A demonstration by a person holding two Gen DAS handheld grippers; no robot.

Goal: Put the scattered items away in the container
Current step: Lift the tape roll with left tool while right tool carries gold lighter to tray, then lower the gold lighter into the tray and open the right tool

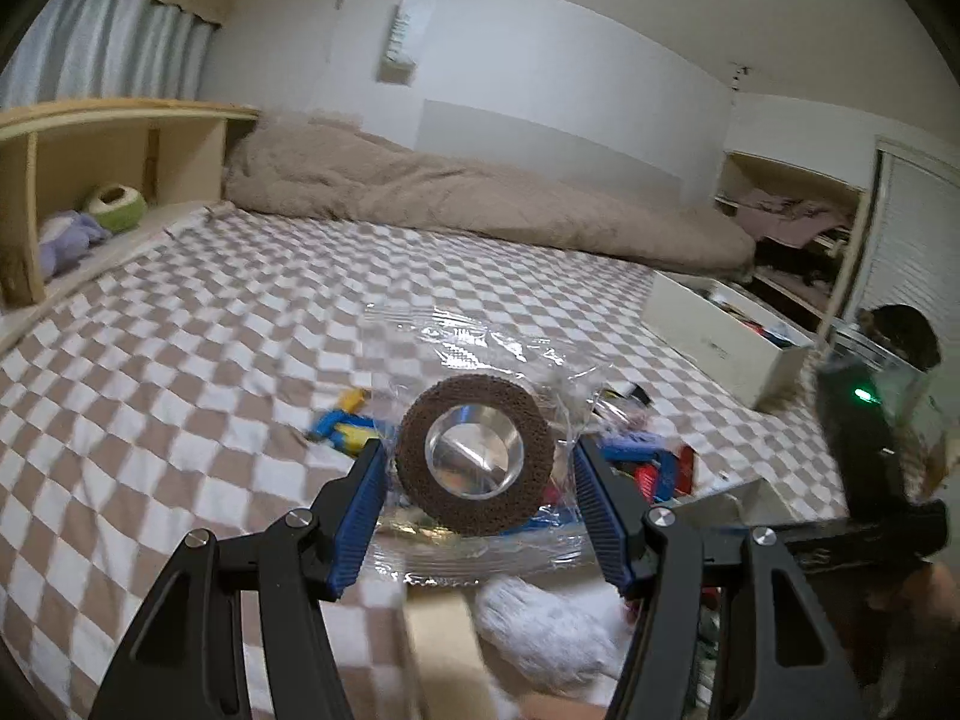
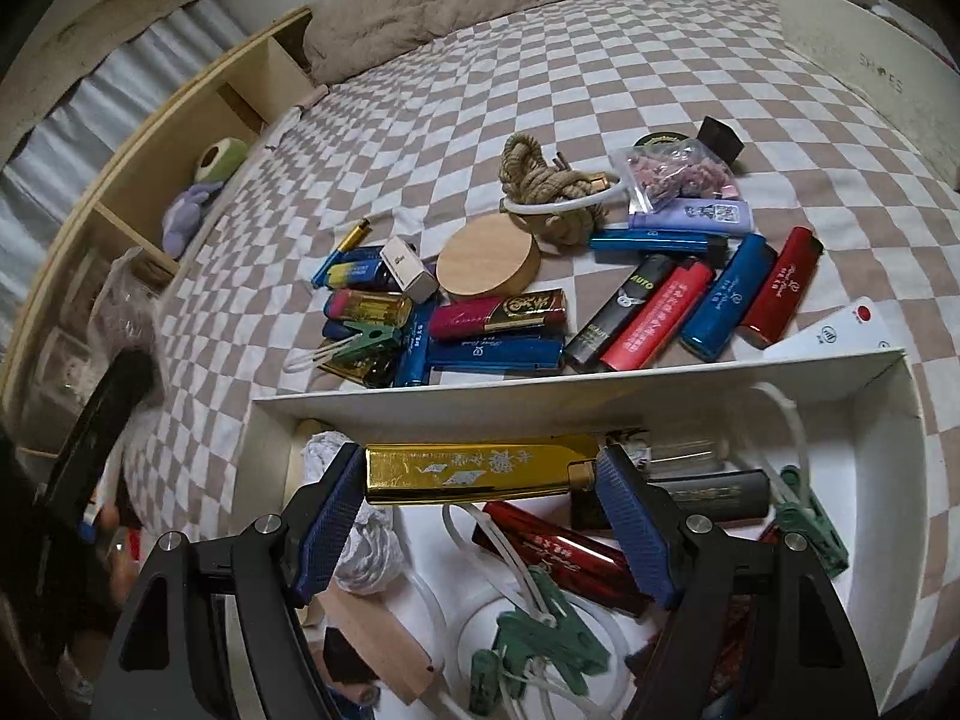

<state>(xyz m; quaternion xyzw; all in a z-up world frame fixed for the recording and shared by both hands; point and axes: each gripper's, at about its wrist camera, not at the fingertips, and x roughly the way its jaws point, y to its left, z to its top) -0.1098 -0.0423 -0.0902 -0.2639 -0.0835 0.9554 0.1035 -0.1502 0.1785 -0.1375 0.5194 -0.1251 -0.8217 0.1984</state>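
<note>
My left gripper (image 1: 477, 492) is shut on a clear plastic bag holding a brown tape roll (image 1: 474, 461), held above the bed. My right gripper (image 2: 480, 483) is shut on a gold lighter (image 2: 474, 473), held crosswise over the white box (image 2: 600, 381). The box holds red lighters, green clips, a white cloth and a wooden block. Scattered lighters (image 2: 648, 312), a wooden disc (image 2: 487, 261), a rope knot (image 2: 543, 180) and a bag of pink bits (image 2: 675, 171) lie on the checkered bedspread beyond the box.
A beige duvet (image 1: 468, 198) lies along the wall. A wooden shelf (image 1: 90, 144) with plush toys is at left. Another white box (image 1: 720, 336) sits at the bed's right edge. The other gripper's body (image 1: 864, 444) is at right.
</note>
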